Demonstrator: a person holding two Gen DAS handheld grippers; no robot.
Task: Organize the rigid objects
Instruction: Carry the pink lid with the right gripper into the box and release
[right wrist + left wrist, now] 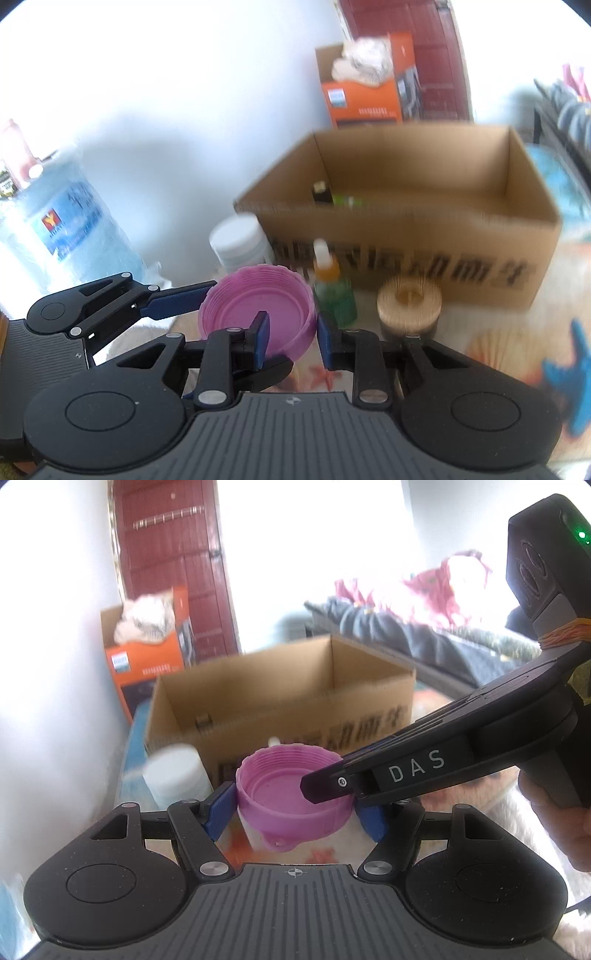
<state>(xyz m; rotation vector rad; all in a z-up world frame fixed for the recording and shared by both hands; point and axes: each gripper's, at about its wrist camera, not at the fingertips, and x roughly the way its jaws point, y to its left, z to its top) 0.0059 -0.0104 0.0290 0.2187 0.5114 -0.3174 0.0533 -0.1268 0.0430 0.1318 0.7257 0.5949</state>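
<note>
Left wrist view first: I see my left gripper (293,808) with its blue pads on either side of a round pink plastic screw lid (291,794), open side up with threads showing inside the rim. Both pads press against the lid's outer wall, so I read this gripper as grasping the lid across its full width. My right gripper (321,788) reaches in from the right of this view, its black tip hooked over the lid's near-right rim, and part of a hand (554,812) shows on its handle.

From the right wrist camera, the right gripper (291,341) has one blue pad inside the lid (258,314) and the other outside it, clenched narrowly on the lid's wall. The left gripper (177,301) comes in from the left, one blue finger touching the lid's far-left rim. So both grippers hold the same lid, which sits between them, in front of an open brown cardboard box (406,229).

Beside the box's front wall stand a white-capped round jar (238,240), a small green bottle with orange band and white nozzle (332,288), and a round tan container of toothpicks (409,306). A large blue water jug (62,225) stands at far left, and an orange carton (364,99) sits behind the box. Everything is somewhat blurred.
</note>
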